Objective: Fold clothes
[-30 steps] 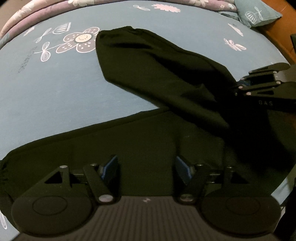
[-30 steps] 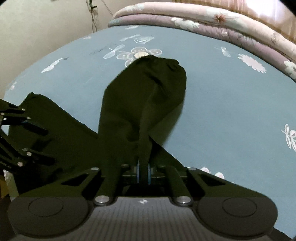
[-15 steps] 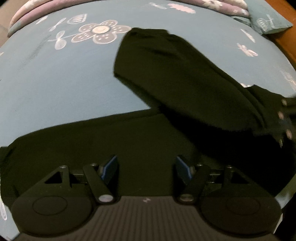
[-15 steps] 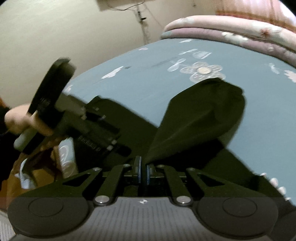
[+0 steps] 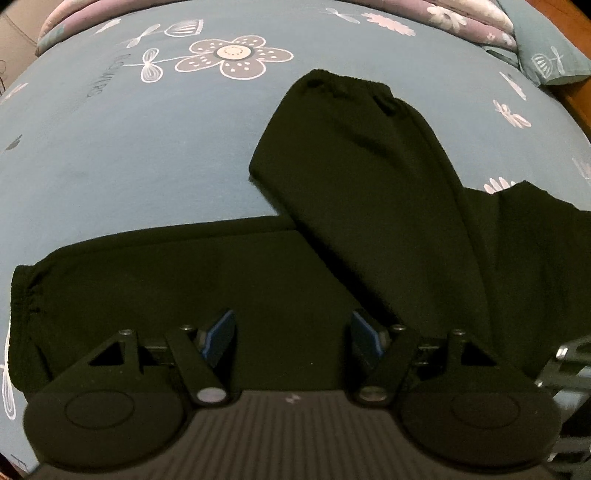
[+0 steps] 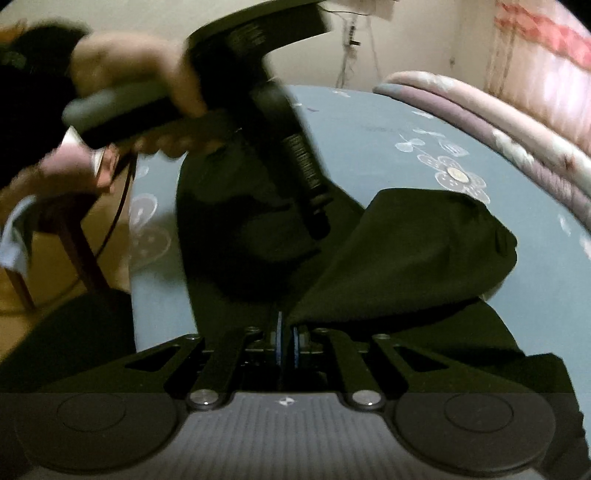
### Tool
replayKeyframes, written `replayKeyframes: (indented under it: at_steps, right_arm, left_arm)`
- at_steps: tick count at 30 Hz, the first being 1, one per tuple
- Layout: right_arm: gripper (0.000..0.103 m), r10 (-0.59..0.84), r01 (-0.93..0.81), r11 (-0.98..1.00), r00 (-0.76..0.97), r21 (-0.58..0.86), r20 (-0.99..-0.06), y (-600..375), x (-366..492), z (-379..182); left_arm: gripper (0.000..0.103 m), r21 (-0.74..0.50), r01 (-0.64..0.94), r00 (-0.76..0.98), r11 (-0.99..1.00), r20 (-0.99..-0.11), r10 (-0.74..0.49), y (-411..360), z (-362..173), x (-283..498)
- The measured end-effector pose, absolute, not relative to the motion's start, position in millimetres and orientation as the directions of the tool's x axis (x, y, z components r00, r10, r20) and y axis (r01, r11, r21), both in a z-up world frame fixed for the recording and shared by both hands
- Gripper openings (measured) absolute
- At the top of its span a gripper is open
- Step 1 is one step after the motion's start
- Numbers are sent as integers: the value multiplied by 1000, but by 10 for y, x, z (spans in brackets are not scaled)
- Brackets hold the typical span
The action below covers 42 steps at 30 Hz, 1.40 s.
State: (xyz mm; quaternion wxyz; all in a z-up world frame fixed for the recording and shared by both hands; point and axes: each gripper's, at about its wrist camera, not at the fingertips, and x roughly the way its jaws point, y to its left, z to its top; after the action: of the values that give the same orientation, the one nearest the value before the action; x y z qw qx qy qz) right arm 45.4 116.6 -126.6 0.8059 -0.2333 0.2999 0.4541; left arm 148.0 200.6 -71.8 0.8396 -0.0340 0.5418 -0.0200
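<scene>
Black trousers (image 5: pixel 288 273) lie on a blue flowered bedsheet (image 5: pixel 129 155). One leg runs left to its cuff (image 5: pixel 26 302). The other leg (image 5: pixel 369 177) angles up to an elastic cuff (image 5: pixel 347 85). My left gripper (image 5: pixel 291 334) hovers open over the crotch area, nothing between its blue pads. My right gripper (image 6: pixel 286 343) is shut on a fold of the black fabric, and the angled leg (image 6: pixel 413 258) stretches away from it to the right. A hand (image 6: pixel 129 70) holding the left tool shows blurred in the right wrist view.
Folded quilts (image 5: pixel 461 18) and a teal pillow (image 5: pixel 546 55) line the far side of the bed. In the right wrist view the bed's edge (image 6: pixel 135 280) drops to a floor with a wooden chair leg (image 6: pixel 74 240). A pale wall stands behind.
My right gripper has swung left with the fabric still pinched, so the hand and left tool now fill its upper left. It has left the left wrist view, where the angled leg shifted right.
</scene>
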Motion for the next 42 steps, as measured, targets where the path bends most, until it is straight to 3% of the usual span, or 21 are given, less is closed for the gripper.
replayKeyframes:
  at_steps: [5,11,13,17,27,35,38,41,42]
  right_arm:
    - [8,581,-892,445,358,-82,-731,1233,406,-1418]
    - [19,590,-886,463,326,-22,-739,1197,445,-1474]
    - [24,605,-879,477,305,28,-736,1127,480,-1432]
    - [45,627,-848,520,299,101,-720,867,577,-1289]
    - [46,619,-718,670,401,188,-675,131,871,-1085]
    - [46,615,-670,710,443,215,-652,-69,952,-1106]
    - [46,613,-668,713,447,213,-652,-103,956,-1141]
    - [46,612,-657,720,450,223,-650,-144,973,-1165]
    - [46,611,-652,723,452,226,-650,-160,979,-1169]
  left_arm:
    - [70,-93,-7,413,996,-907,-81,1978,-698,1489]
    - [70,-126,-3,425,992,-898,-113,1944,-629,1517]
    - [70,-142,-2,430,990,-894,-128,1934,-604,1524]
    - [70,-173,-17,445,985,-883,-147,1947,-567,1549]
    - [70,-445,-148,460,883,-821,-337,2224,-742,1767]
    - [70,-443,-183,452,878,-830,-325,2189,-941,1937]
    - [64,-423,-161,467,892,-829,-308,2128,-946,1970]
    - [41,-374,-121,486,919,-830,-274,2014,-908,1981]
    - [29,-359,-108,497,927,-827,-262,1984,-889,1983]
